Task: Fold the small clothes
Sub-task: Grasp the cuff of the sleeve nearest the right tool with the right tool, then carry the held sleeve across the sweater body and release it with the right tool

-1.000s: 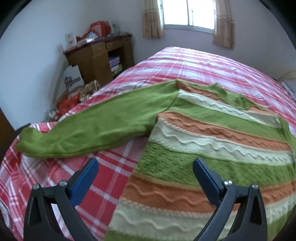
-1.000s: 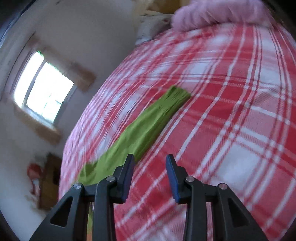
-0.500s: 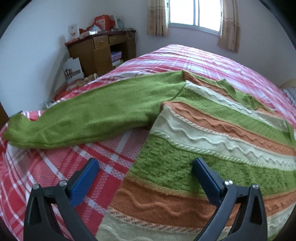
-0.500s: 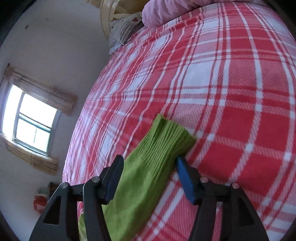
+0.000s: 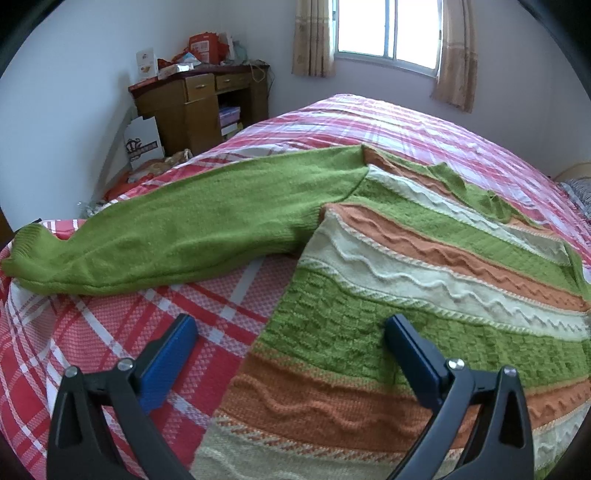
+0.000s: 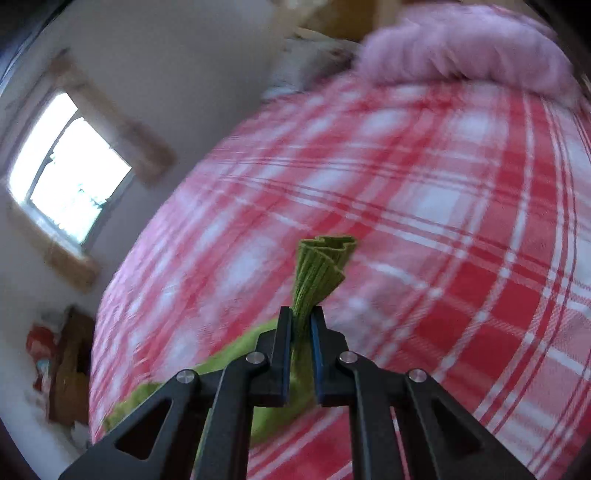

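right gripper: pads pressed together on the ribbed cuff of the green sleeve. Cuff bunches and fans out just past the tips; rest of the sleeve trails back under the fingers toward the camera.
why that grip: my read, the cuff is the sleeve's free end. Pinch there and the whole sleeve follows, so it can be carried across onto the body of the garment.
cuff vs bed: looks lifted clear of the plaid bedspread, which sits ahead of and below the tips. Background is blurred, so can't confirm the gap.
left gripper: fingers spread wide, nothing between the pads. Left pad hovers over bare bedspread, right pad over the knit; can't tell if either touches.
why there: straddles the sweater's side edge, probably ready to pin or pinch the hem side while the other hand moves its sleeve.
sweater: striped green/orange/cream knit, flat on the bed, directly ahead of the left gripper and running off to its right.
other sleeve: plain green, stretched out ahead and left of the left gripper, cuff at the bed's edge, not yet folded in.
stage: early, first sleeve fold; body unfolded.
risk: thick knit bunched in a narrow pinch could slip out.
far ahead of left gripper: wooden desk, window; irrelevant.
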Action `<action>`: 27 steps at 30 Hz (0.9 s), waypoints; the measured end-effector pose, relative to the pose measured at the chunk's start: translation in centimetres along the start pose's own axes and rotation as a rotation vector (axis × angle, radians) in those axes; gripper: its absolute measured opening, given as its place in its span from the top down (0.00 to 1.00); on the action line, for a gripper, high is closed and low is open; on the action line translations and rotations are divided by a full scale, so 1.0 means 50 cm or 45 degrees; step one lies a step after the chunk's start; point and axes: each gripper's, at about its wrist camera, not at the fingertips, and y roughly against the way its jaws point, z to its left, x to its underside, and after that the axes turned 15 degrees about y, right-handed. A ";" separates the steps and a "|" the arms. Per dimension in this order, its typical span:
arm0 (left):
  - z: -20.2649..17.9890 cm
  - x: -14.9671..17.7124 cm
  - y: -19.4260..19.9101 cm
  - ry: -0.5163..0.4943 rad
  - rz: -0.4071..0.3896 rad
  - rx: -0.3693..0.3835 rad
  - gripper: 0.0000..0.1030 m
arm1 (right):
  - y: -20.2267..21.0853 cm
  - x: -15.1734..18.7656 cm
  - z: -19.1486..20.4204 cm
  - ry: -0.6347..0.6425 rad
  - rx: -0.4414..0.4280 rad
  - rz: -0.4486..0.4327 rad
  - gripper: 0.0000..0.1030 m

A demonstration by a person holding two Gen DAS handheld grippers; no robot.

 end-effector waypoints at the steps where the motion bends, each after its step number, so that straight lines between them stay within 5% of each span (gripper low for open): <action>1: 0.001 0.000 0.000 0.002 -0.002 0.005 0.00 | 0.009 0.003 0.036 0.026 -0.035 -0.004 0.91; 14: 0.007 0.002 0.002 0.015 -0.017 0.057 0.00 | 0.022 0.122 0.606 0.494 -0.615 0.094 0.91; 20: 0.012 0.003 0.003 0.027 -0.022 0.078 0.00 | -0.074 0.252 0.793 0.592 -0.745 0.222 0.91; 27: 0.016 0.003 0.005 0.042 -0.030 0.106 0.00 | -0.181 0.393 0.912 0.695 -0.775 0.359 0.92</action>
